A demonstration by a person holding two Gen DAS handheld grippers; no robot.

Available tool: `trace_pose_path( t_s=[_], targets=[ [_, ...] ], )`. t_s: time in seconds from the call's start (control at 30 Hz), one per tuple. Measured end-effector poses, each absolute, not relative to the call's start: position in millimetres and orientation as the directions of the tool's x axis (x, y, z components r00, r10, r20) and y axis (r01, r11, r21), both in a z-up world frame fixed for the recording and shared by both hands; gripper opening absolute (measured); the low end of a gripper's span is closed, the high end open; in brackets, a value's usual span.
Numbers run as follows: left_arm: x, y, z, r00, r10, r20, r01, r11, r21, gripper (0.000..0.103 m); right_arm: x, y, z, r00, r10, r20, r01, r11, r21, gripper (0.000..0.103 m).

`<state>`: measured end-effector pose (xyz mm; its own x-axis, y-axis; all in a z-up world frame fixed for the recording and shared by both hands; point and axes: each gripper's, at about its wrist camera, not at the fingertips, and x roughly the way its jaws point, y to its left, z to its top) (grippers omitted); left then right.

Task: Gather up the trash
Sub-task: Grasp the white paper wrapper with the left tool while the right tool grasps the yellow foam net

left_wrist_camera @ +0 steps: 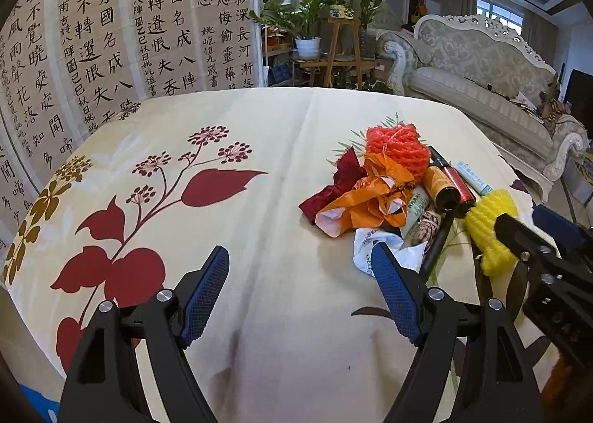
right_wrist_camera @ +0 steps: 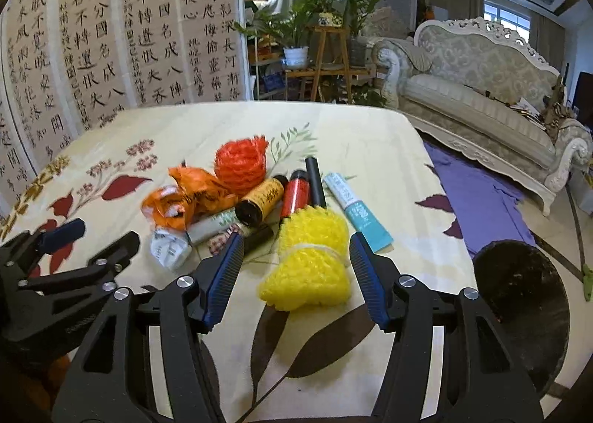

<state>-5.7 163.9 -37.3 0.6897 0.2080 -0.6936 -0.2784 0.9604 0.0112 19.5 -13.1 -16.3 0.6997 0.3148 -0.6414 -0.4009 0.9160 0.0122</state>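
Observation:
A pile of trash lies on the floral tablecloth [left_wrist_camera: 259, 119]. It holds a yellow foam net [right_wrist_camera: 309, 260], an orange foam net [right_wrist_camera: 241, 162], a crumpled orange bag [right_wrist_camera: 185, 197], a white wrapper [right_wrist_camera: 168, 247], a yellow roll [right_wrist_camera: 261, 200], a red roll [right_wrist_camera: 296, 191], a black tube [right_wrist_camera: 315, 178] and a teal tube [right_wrist_camera: 357, 210]. My right gripper [right_wrist_camera: 294, 256] is open with its fingers on either side of the yellow net, apart from it. My left gripper [left_wrist_camera: 300, 263] is open and empty, left of the pile [left_wrist_camera: 389, 186]; its right fingertip [left_wrist_camera: 385, 260] overlaps the white wrapper [left_wrist_camera: 374, 249].
A dark round bin [right_wrist_camera: 519, 308] stands on the floor off the table's right edge. A purple cloth [right_wrist_camera: 478, 197] lies on the floor before an ornate sofa [right_wrist_camera: 481, 89]. Calligraphy panels [left_wrist_camera: 111, 34] and potted plants [left_wrist_camera: 315, 15] stand behind the table.

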Motion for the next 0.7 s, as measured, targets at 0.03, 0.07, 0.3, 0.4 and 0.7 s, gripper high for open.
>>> trace_pose_path(
  t_s=[0.03,0.07,0.3,0.4,0.7],
  targets=[
    [-6.1,163.4,-37.5,0.69,0.205,-0.694,-0.275,0.961,0.011,0.077,21.7,-12.9,-18.6,0.693,0.311,-0.65,-0.398,0.917,0.014,0.058],
    [-6.5,162.2,-37.6,0.691,0.198,-0.695,-0.268,0.963,0.008,0.077,23.2,-12.8,-20.8,0.688,0.306,-0.658,-0.395,0.918,0.014,0.058],
    [-4.8,150.4,-37.4,0.701,0.166,-0.694,-0.229,0.973,0.001,0.078,28.1,-16.9,-31.9,0.644,0.316,-0.696,-0.402,0.914,0.043,0.041],
    [-3.0,144.9,-37.3,0.704,0.153,-0.694,-0.214,0.977,-0.002,0.078,25.9,-21.5,-30.5,0.651,0.313,-0.692,-0.396,0.917,0.042,0.039],
    [9.9,128.5,-42.8,0.687,0.144,-0.713,-0.188,0.982,0.017,0.08,26.0,-44.5,-31.7,0.662,0.306,-0.684,-0.36,0.93,0.067,0.04]
  ],
)
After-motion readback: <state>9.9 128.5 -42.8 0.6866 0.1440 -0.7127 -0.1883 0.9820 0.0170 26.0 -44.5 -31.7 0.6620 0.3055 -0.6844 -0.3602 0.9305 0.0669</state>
